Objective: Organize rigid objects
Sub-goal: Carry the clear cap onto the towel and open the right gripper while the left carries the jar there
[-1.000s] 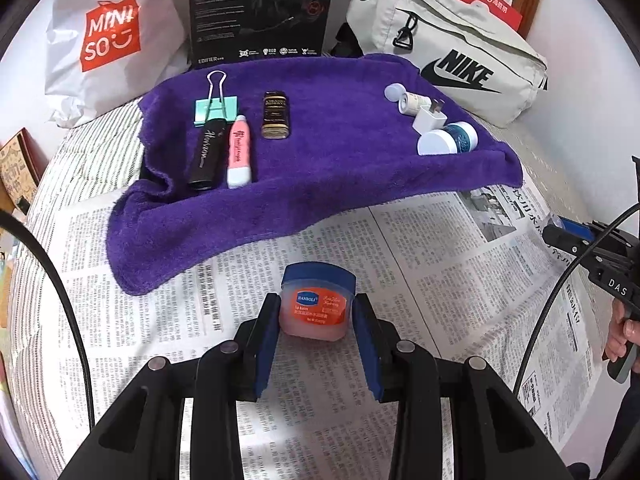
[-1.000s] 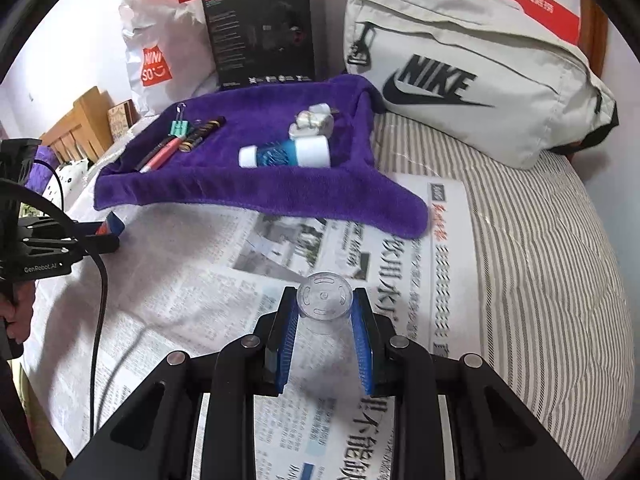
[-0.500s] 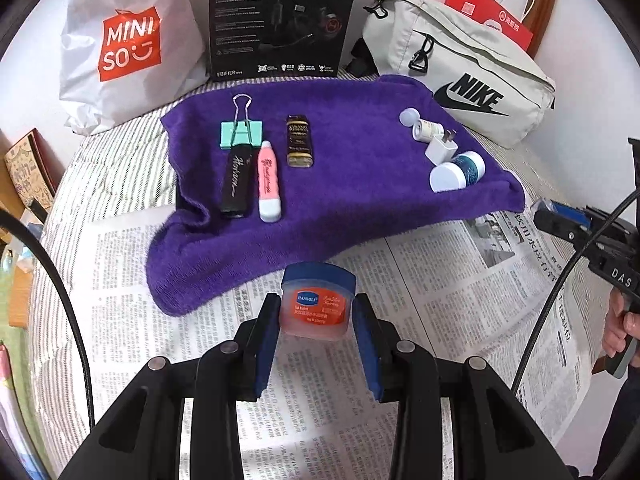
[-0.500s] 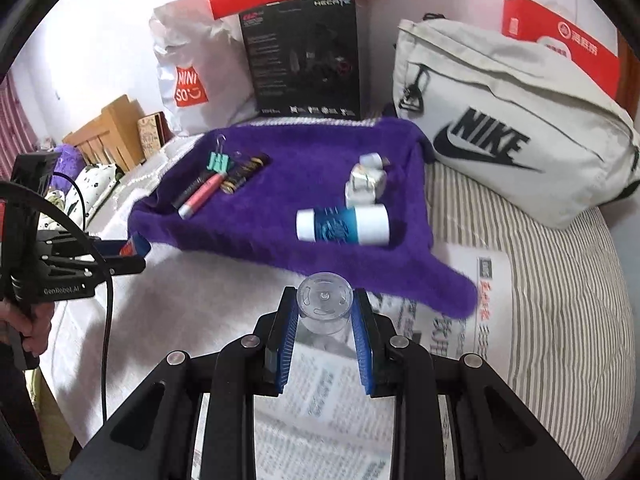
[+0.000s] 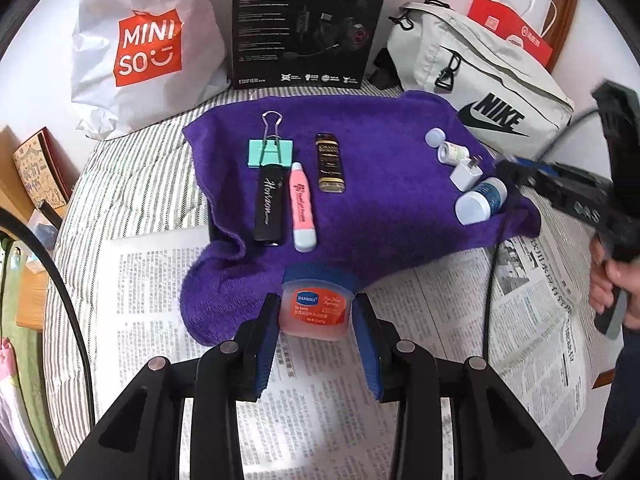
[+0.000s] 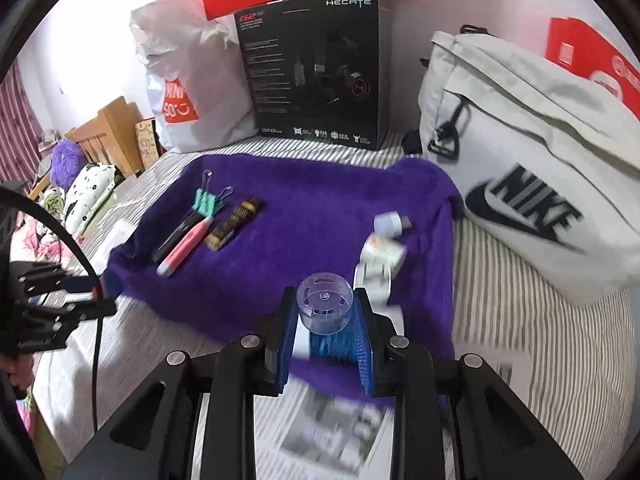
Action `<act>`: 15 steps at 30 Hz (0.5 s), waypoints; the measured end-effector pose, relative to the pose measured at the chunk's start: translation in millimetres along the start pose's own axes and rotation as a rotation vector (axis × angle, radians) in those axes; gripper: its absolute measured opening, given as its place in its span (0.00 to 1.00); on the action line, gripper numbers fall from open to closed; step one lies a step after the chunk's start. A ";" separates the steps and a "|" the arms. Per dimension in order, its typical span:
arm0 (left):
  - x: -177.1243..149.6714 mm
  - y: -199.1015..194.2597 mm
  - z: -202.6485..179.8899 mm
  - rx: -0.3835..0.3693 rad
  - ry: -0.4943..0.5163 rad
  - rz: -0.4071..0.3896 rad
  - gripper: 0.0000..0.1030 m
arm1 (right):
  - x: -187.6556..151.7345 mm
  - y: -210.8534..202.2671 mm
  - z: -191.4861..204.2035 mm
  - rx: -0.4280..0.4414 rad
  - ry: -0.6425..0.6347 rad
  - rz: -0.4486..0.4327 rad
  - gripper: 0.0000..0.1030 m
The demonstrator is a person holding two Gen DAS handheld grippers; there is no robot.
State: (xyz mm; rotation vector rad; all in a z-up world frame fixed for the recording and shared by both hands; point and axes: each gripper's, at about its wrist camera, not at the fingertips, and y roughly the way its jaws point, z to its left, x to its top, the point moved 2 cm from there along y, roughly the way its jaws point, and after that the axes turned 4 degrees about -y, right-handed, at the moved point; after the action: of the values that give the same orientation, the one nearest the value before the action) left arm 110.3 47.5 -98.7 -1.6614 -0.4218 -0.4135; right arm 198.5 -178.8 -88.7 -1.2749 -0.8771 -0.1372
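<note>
Lip balm jar (image 5: 316, 306) pinched in left claw (image 5: 317, 334), nearer purple towel (image 5: 380, 200), clear cap (image 6: 325, 304) pinched in right claw (image 6: 326, 340), now over it.

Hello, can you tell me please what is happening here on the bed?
A person is sorting small items onto a purple towel spread over newspaper. The left gripper holds an orange lip balm jar at the towel's near edge. The right gripper holds a small clear plastic piece above the towel's right side. A binder clip, a black tube, a pink tube and a white plug already lie there.
</note>
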 end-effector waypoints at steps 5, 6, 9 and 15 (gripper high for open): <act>6.2 0.4 10.5 0.007 -0.017 -0.011 0.34 | 27.1 34.9 -8.3 -0.018 -0.003 0.026 0.26; 7.1 1.4 13.9 0.013 -0.022 -0.010 0.34 | 31.1 44.1 -10.0 -0.024 -0.003 0.040 0.26; 9.2 3.2 23.0 0.019 -0.038 -0.007 0.34 | 38.4 68.2 -14.6 -0.024 0.008 0.075 0.26; 15.2 3.4 32.3 0.016 -0.046 -0.016 0.34 | 50.2 102.8 -17.1 -0.047 0.010 0.130 0.26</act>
State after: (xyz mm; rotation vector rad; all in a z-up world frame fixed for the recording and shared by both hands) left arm 126.1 79.7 -98.1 -1.6558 -0.4714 -0.3831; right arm 296.9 -141.3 -136.6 -1.3698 -0.7833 -0.0611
